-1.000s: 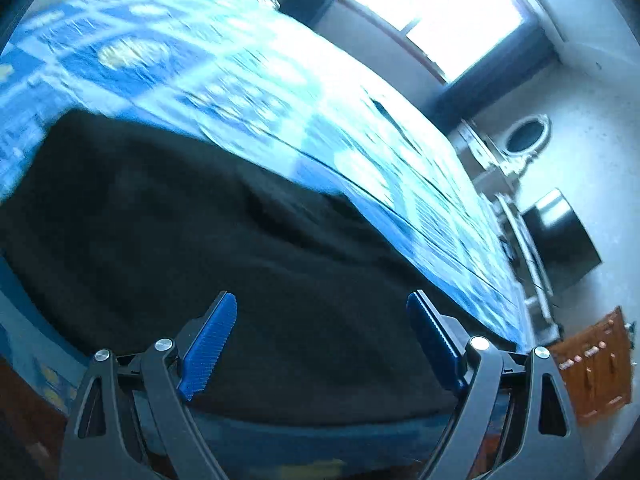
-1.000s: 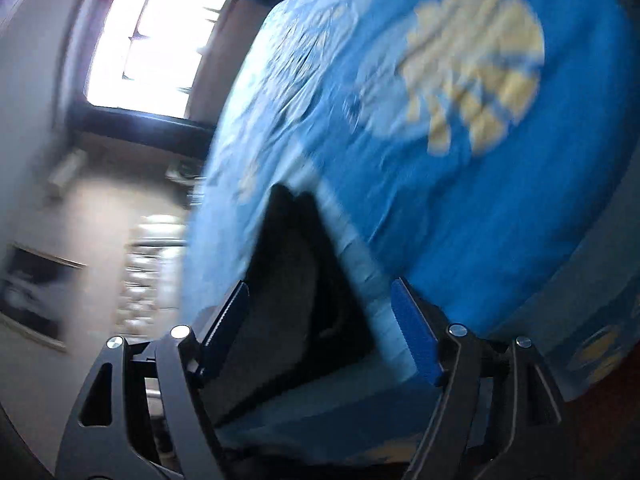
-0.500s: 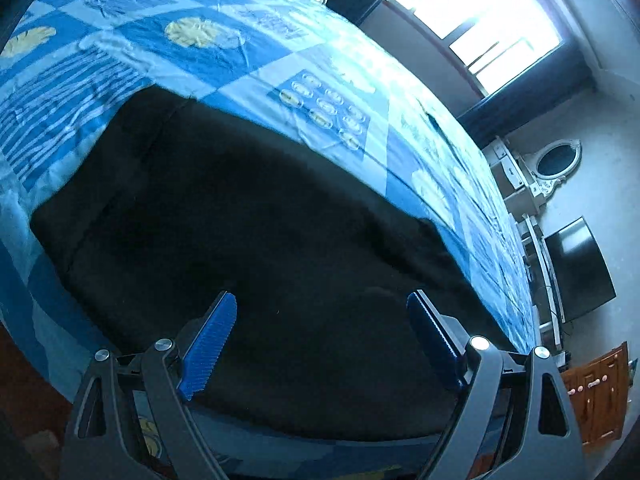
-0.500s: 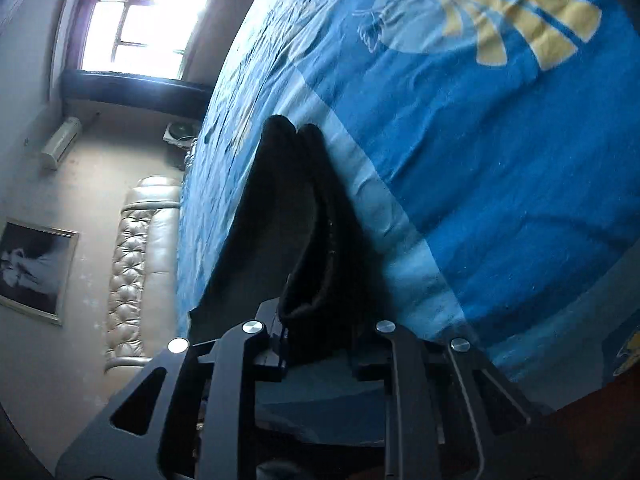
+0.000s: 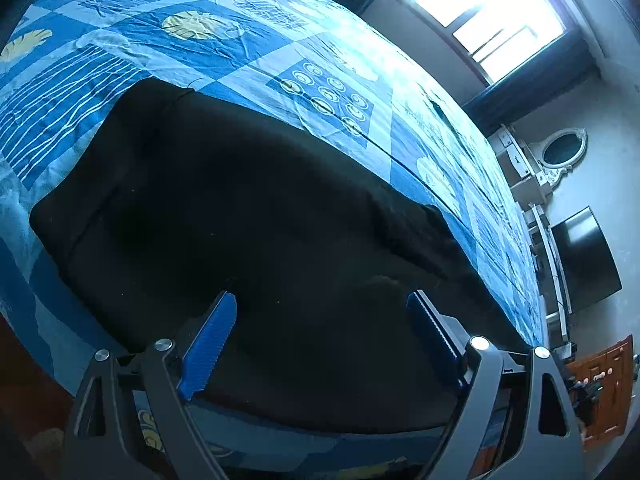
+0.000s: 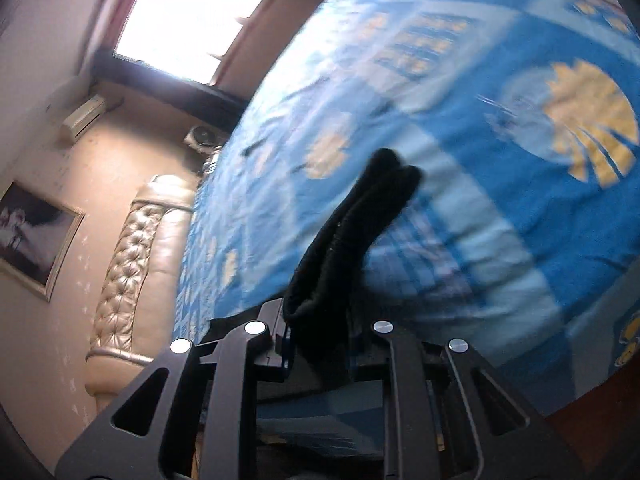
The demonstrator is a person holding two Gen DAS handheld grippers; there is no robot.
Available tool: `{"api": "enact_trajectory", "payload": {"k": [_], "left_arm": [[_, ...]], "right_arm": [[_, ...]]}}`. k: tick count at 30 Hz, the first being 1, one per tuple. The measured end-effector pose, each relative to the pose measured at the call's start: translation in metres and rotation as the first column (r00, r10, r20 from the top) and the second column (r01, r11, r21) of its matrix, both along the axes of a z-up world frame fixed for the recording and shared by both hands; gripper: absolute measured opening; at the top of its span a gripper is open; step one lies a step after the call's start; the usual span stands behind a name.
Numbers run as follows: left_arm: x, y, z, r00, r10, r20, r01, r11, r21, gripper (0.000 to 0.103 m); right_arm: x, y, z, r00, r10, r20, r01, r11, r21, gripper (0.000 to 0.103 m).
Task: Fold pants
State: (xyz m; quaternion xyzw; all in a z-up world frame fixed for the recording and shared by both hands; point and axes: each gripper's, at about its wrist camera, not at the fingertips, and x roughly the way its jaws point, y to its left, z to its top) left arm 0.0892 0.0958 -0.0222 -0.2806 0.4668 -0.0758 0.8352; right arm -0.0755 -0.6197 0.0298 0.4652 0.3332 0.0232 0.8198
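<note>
Pants (image 5: pixel 260 216) under spread L fingers (image 5: pixel 208 344); R fingers (image 6: pixel 288 344) clenched on pants' edge.

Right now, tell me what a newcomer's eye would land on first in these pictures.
First the black pants, spread dark and wide across the near edge of the bright blue patterned bedspread. Next the right tongs, clamped on a bunched black edge of the pants that stands up off the bed. The left tongs hang open over the cloth, and a glaring window fills the top right of the left view.
</note>
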Motion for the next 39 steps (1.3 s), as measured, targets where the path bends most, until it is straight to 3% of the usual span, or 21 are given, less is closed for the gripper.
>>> {"api": "enact_trajectory", "payload": {"k": [8, 17, 22, 27, 33, 37, 39], "left_arm": [[0.003, 0.003, -0.002, 1.000, -0.004, -0.007, 0.004, 1.000, -0.029, 0.086], [0.003, 0.003, -0.003, 1.000, -0.011, -0.005, 0.011, 1.000, -0.020, 0.086], [0.003, 0.003, -0.004, 1.000, -0.014, -0.005, 0.014, 1.000, -0.024, 0.086], [0.002, 0.004, -0.004, 1.000, -0.011, -0.004, 0.011, 0.999, -0.031, 0.086], [0.003, 0.006, -0.004, 1.000, -0.003, -0.006, 0.003, 0.999, -0.047, 0.086], [0.003, 0.007, -0.005, 1.000, -0.001, -0.008, 0.001, 0.999, -0.052, 0.086], [0.003, 0.007, -0.005, 1.000, -0.002, -0.008, 0.001, 0.999, -0.052, 0.086]], "right_arm": [[0.043, 0.087, 0.072, 0.983, 0.139, 0.119, -0.132, 0.989, -0.066, 0.018], [0.104, 0.208, 0.092, 0.934, 0.342, 0.106, -0.329, 0.937, -0.120, 0.018], [0.132, 0.273, 0.074, 0.907, 0.419, 0.031, -0.410, 0.898, -0.157, 0.018], [0.155, 0.330, 0.032, 0.884, 0.464, -0.058, -0.467, 0.870, -0.157, 0.018], [0.166, 0.380, -0.012, 0.861, 0.480, -0.169, -0.508, 0.830, -0.229, 0.018], [0.167, 0.403, -0.029, 0.836, 0.495, -0.239, -0.548, 0.774, -0.317, 0.018], [0.164, 0.416, -0.035, 0.817, 0.505, -0.278, -0.576, 0.728, -0.371, 0.018]]}}
